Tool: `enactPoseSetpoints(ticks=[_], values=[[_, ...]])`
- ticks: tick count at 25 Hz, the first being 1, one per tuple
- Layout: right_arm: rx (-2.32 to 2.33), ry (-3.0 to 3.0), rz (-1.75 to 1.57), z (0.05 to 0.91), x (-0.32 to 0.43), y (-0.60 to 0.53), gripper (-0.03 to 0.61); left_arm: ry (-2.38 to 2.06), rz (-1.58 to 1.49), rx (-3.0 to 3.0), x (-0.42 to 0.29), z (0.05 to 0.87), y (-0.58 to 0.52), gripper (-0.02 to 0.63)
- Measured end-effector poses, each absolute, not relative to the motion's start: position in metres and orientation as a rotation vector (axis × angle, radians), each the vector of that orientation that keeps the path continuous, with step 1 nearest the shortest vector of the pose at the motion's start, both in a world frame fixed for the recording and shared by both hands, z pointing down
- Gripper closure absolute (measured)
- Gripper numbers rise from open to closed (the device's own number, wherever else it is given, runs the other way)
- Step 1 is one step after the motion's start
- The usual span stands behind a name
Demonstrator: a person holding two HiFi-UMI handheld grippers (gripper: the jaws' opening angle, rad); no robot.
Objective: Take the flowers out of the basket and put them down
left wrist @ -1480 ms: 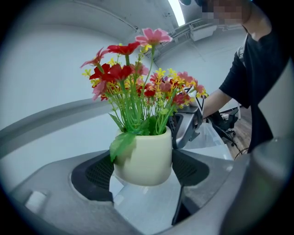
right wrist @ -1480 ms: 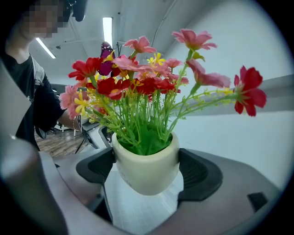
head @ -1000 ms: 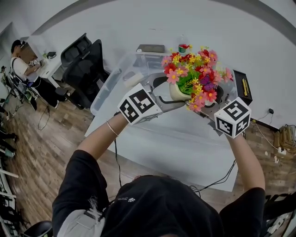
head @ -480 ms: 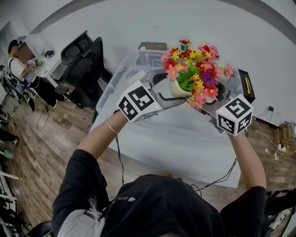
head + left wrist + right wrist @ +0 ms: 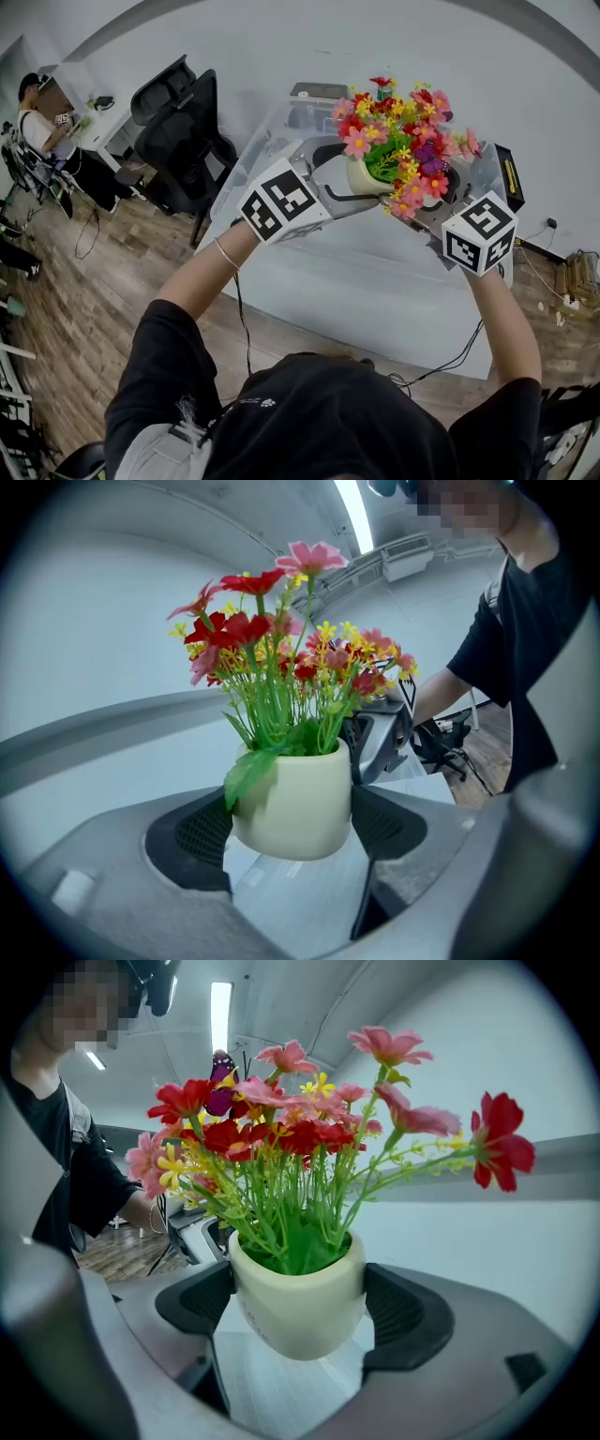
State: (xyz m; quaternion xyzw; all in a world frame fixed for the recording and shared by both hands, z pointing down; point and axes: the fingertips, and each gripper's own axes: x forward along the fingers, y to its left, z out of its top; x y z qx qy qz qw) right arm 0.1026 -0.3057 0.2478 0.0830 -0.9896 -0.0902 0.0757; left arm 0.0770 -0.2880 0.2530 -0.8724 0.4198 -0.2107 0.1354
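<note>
White tabletop (image 5: 375,281) lies below both pairs of jaws, and that is the direction that matters. The cream pot (image 5: 292,803) sits squarely between the left gripper (image 5: 292,829)'s pads, which press its sides. The right gripper (image 5: 305,1312) clamps the same pot from the opposite side, so the two face each other across it. Neither is nearer; they share the load. The pot stands upright, with the flowers (image 5: 398,141) rising straight up above the jaws. Its base hangs in the air, apart from the table. Beyond the jaws is a clear tub (image 5: 246,169), which I take to be the basket; the pot looks already out of it. I'd guess the next move is a level descent, both grippers sinking together to keep the stems vertical.
</note>
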Motion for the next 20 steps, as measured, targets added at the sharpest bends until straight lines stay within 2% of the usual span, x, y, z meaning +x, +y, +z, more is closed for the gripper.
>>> enactPoseSetpoints(ticks=[16,20], values=[[0.183,-2.99,-0.286,0.243,0.105,-0.304,0.129,1.274,-0.611,-2.502,0.08,0.248,-0.285,0.225],[0.161,-2.984,-0.291,0.24,0.079,-0.291,0.129,1.3,-0.611,-2.505,0.054,0.246,-0.272,0.225]])
